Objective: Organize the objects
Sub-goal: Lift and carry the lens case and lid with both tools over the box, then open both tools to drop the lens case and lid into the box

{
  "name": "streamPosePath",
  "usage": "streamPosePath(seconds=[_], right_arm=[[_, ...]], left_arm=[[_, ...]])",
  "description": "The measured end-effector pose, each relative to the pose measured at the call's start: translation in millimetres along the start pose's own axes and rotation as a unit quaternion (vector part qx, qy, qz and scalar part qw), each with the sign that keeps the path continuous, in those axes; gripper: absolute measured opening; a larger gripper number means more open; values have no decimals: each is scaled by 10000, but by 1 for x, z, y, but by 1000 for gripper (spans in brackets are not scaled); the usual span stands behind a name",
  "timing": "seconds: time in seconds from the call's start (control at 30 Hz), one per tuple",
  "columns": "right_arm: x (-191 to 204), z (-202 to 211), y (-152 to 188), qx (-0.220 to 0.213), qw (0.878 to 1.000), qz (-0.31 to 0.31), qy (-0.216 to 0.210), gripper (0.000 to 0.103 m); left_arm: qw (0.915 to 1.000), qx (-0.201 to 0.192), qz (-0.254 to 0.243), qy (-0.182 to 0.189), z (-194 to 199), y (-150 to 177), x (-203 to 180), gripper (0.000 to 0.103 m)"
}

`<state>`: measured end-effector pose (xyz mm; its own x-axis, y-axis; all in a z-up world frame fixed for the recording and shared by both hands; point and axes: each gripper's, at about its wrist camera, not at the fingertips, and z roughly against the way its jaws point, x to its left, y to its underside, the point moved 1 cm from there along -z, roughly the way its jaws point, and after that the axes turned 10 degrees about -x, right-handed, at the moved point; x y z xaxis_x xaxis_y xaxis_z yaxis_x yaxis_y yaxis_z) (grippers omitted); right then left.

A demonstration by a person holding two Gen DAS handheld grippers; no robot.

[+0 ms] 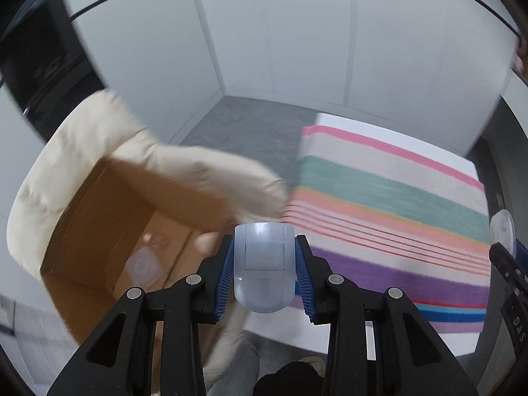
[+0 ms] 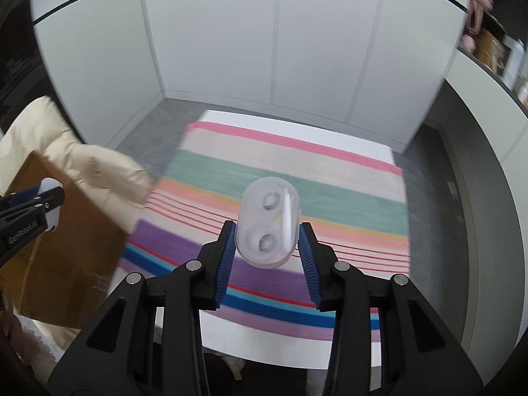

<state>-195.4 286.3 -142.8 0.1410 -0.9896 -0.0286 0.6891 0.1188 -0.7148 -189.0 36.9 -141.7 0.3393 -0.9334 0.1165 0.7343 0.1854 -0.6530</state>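
My left gripper (image 1: 265, 257) is shut on a pale blue-grey plastic case (image 1: 264, 264), held in the air near the right edge of an open cardboard box (image 1: 99, 231). A clear plastic item (image 1: 142, 264) lies on the box floor. My right gripper (image 2: 268, 241) is shut on a clear oval contact-lens case (image 2: 269, 222) with two round wells, held above the striped cloth (image 2: 297, 178). The left gripper (image 2: 31, 211) also shows at the left edge of the right wrist view, over the box (image 2: 66, 264). The right gripper's case (image 1: 502, 231) peeks in at the right edge of the left wrist view.
A cream cloth (image 1: 82, 145) drapes over the box's rim. The striped cloth (image 1: 396, 198) covers a white table (image 2: 264, 353). Grey carpet (image 1: 247, 125) and white panel walls (image 2: 264, 49) lie beyond. A shelf with items (image 2: 495, 52) is at the upper right.
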Motion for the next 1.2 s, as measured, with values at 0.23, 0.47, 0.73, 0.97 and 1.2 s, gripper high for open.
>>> streamPosePath(seconds=[0.23,0.47,0.73,0.97,1.2], right_arm=[[103,8,-10,-97,9963,603,-605,40],[218,10,-3,-57,9828,1297,-1311,40],[330,8,23,138,9611,1895,-2003,40],[388,3,46,324,9487,2112,-2329,40],[381,-4,40,335,9632,1700,-2056,103]], left_arm=[[9960,25,709,-538,-3,2,104,37],[9848,326,1358,-1032,-14,26,205,37],[9725,571,1758,-1419,-18,56,284,37],[9672,747,1956,-1437,-25,69,316,37],[9880,506,1113,-941,-28,46,294,96]])
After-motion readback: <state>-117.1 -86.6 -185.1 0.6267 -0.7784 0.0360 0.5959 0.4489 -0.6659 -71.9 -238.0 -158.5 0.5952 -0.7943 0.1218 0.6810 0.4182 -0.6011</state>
